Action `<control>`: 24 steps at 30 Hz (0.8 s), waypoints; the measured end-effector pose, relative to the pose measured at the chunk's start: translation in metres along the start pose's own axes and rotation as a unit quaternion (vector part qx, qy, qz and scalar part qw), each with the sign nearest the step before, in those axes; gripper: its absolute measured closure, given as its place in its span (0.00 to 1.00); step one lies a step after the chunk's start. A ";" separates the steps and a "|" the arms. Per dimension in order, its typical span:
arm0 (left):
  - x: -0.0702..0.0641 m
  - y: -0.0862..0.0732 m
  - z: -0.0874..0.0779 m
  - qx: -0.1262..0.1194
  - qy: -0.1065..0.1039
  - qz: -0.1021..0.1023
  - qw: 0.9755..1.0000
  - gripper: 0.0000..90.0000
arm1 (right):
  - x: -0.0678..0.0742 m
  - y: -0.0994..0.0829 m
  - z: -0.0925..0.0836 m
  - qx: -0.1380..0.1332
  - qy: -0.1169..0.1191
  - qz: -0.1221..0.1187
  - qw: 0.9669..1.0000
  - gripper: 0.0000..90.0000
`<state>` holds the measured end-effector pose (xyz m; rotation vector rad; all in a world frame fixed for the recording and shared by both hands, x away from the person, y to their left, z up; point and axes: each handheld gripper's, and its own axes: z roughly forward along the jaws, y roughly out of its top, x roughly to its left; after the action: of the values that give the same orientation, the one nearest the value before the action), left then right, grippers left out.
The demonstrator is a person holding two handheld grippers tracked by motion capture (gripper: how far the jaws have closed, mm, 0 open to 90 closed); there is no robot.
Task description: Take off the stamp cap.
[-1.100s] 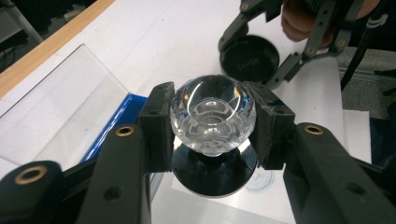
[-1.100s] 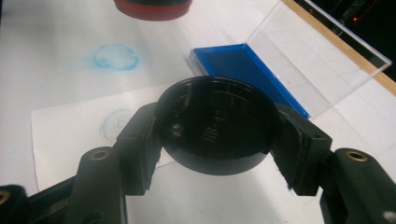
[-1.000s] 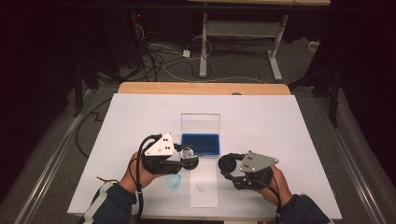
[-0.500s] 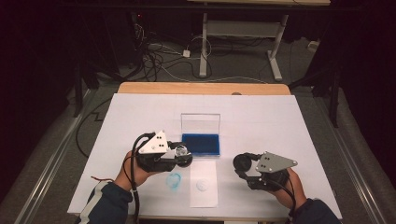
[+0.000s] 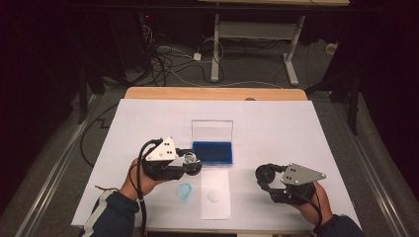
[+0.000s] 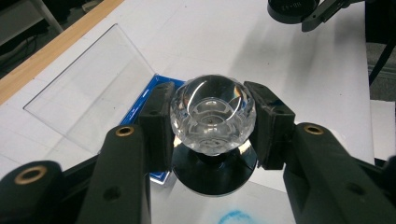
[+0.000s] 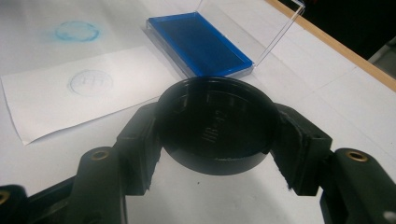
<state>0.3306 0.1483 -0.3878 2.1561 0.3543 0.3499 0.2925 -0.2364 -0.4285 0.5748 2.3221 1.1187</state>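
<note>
On the white table, the left gripper clamps a clear faceted stamp just beside the open blue ink pad. Well apart at the right, the right gripper clasps a round black cap.

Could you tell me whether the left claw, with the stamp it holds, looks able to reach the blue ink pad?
Probably yes. The left claw grips the clear-handled stamp right beside the ink pad, whose lid stands open at the far side, leaving the pad uncovered.
</note>
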 end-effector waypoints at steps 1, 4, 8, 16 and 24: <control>0.001 0.000 0.000 -0.001 -0.002 -0.001 1.000 0.61 | 0.000 0.000 0.001 0.001 0.001 -0.001 1.000 0.43; 0.001 0.000 0.002 -0.001 -0.003 -0.001 1.000 0.60 | 0.000 0.001 0.003 0.002 0.002 -0.002 1.000 0.43; 0.002 0.000 0.002 0.000 -0.002 0.000 1.000 0.60 | 0.000 0.001 0.004 0.004 0.003 -0.002 1.000 0.43; 0.001 0.002 0.005 0.001 -0.003 0.002 1.000 0.60 | -0.001 0.000 0.005 0.006 0.004 0.000 1.000 0.43; 0.001 0.002 0.004 0.002 -0.001 0.002 1.000 0.60 | 0.000 0.000 0.005 0.006 0.005 0.001 1.000 0.43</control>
<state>0.3337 0.1450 -0.3885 2.1612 0.3498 0.3488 0.2959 -0.2333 -0.4311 0.5773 2.3386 1.1111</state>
